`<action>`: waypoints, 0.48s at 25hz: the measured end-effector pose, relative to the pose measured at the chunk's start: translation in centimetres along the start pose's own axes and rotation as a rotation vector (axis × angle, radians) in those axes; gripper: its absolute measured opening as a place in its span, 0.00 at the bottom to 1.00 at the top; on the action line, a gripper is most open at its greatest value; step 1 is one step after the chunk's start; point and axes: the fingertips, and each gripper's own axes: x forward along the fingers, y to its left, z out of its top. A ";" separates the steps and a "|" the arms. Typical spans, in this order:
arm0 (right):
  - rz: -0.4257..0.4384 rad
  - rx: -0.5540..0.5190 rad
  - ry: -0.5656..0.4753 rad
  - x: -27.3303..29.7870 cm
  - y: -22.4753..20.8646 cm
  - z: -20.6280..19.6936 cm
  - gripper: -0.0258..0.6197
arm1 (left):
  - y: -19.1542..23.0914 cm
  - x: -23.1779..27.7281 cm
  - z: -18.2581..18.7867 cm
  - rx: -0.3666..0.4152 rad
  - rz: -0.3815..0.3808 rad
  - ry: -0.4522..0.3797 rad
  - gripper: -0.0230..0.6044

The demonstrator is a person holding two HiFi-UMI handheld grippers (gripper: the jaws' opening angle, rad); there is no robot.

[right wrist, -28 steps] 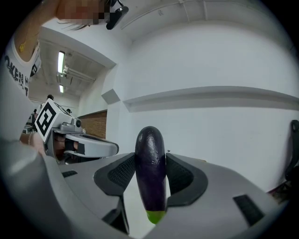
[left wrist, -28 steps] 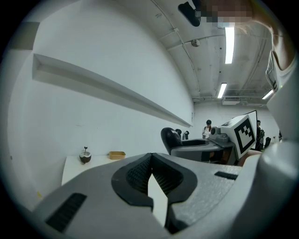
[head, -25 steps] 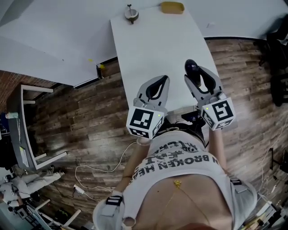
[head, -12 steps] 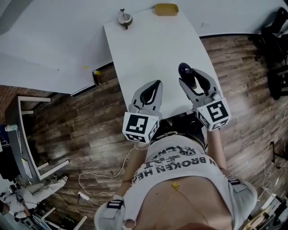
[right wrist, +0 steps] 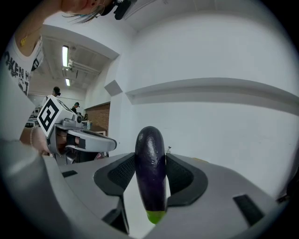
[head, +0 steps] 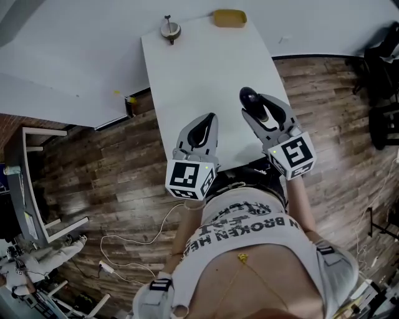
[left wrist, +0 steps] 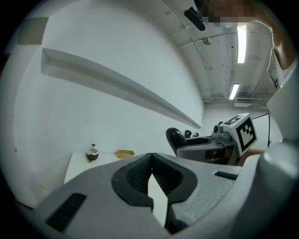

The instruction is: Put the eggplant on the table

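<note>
Closest in, the two marker cubes sit near the person's waist, the left one [head: 187, 177] and the right one [head: 293, 154]. Just ahead of them, both claws reach out over the near end of the white tabletop [head: 199, 68], side by side and apart.

The left claw [left wrist: 150, 156] is clenched with nothing in it: its tips meet, and only a sliver of white tabletop shows through the gap behind them.

Over to the right claw [right wrist: 150, 163], and this one is grasping the eggplant [right wrist: 150, 177]. The pads press on both sides of it, the green stem end points back toward the claw's camera, and the dark rounded end pokes out past the tips. From the head view the eggplant [head: 247, 96] is held over the right side of the tabletop, off to the right of the left claw [head: 209, 118].

Far ahead of both claws, at the far end of the tabletop, stands a small round brown cup [head: 169, 28], ahead and left of the left claw. A yellow dish [head: 229, 17] lies to the cup's right, well beyond the eggplant.
</note>
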 end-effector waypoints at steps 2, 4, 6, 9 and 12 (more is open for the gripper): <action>0.014 -0.009 0.000 -0.1 -0.6 -0.1 0.36 | -0.1 0.5 0.2 0.000 0.018 -0.006 0.05; 0.020 -0.010 0.000 -0.2 -1.2 -0.2 0.36 | -0.4 1.0 0.4 0.004 0.031 -0.007 0.05; 0.026 -0.009 -0.003 -0.2 -1.7 -0.3 0.36 | -0.7 1.3 0.5 0.010 0.037 -0.004 0.05; 0.046 -0.012 -0.016 -0.2 -1.9 -0.1 0.36 | -1.1 1.7 0.7 0.017 0.046 -0.003 0.05; 0.049 -0.010 -0.015 -0.2 -2.3 -0.2 0.36 | -1.4 2.1 0.8 0.019 0.053 -0.004 0.05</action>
